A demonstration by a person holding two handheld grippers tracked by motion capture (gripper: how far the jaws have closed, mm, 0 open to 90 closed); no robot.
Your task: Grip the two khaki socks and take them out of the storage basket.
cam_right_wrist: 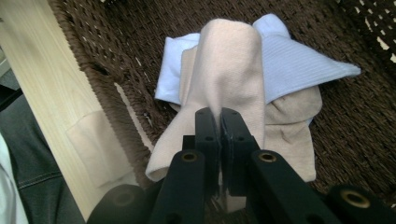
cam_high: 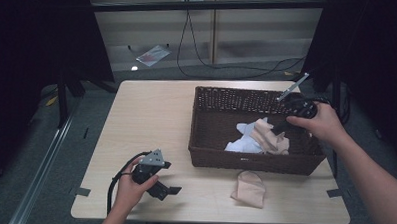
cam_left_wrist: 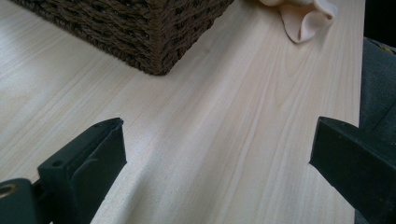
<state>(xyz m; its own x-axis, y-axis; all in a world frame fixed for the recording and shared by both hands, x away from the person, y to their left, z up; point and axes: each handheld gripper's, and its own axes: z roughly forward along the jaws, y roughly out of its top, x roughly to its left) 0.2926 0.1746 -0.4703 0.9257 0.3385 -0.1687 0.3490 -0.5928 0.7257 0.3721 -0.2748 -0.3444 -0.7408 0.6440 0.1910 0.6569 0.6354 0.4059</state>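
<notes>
A dark brown wicker basket [cam_high: 206,123] stands on the right half of the table. Inside it lie a light blue cloth [cam_high: 243,142] [cam_right_wrist: 299,65] and beige cloths. My right gripper [cam_high: 277,129] [cam_right_wrist: 218,114] hangs over the basket's right side, shut on a beige cloth [cam_high: 266,134] [cam_right_wrist: 231,70] that drapes down from the jaws. Another beige cloth [cam_high: 249,188] [cam_left_wrist: 303,16] lies on the table in front of the basket. My left gripper [cam_high: 169,190] [cam_left_wrist: 217,154] rests low over the table's front left, open, with bare wood between its jaws.
The light wooden table [cam_high: 151,115] has free room on its left half. The basket's near corner [cam_left_wrist: 159,51] stands ahead of the left gripper. Black stands and cables lie on the floor behind the table.
</notes>
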